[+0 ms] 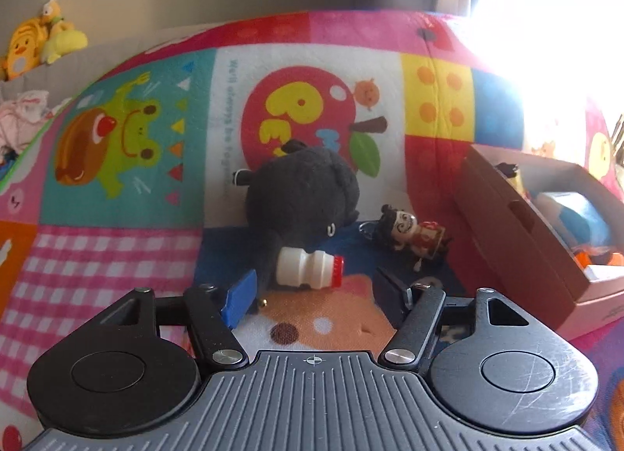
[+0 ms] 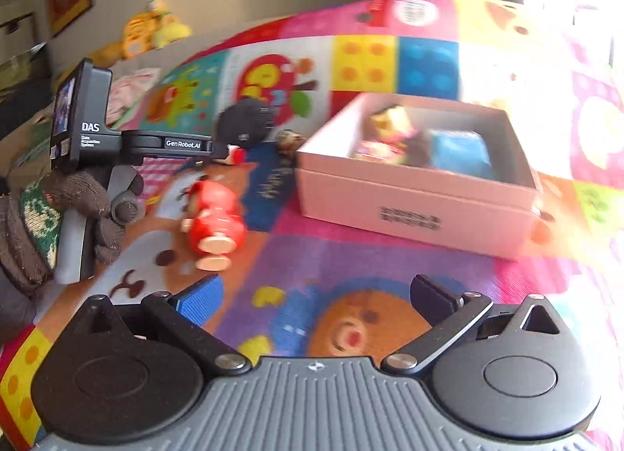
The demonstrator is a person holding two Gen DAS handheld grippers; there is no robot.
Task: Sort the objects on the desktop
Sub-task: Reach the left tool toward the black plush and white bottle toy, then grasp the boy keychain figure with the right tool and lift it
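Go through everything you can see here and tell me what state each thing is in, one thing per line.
Small white plastic bottle with red cap: capped, lying on its side.
Dark grey plush toy: lying on the mat, touching the bottle.
Black-haired doll figure in red: lying flat.
Red round toy figure: tipped over.
Open pink cardboard box: lidless, toys already inside.
Left gripper: open, empty.
Right gripper: open, empty.

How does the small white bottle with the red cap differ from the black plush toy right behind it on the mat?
The white bottle is smooth, hard-looking plastic; the black plush toy is fuzzy fabric. The bottle is much smaller than the plush. The bottle lies on its side, red cap pointing right toward the box; the plush sits as a rounded heap. Both rest on the patterned mat, outside the box, close together just ahead of the left claw.
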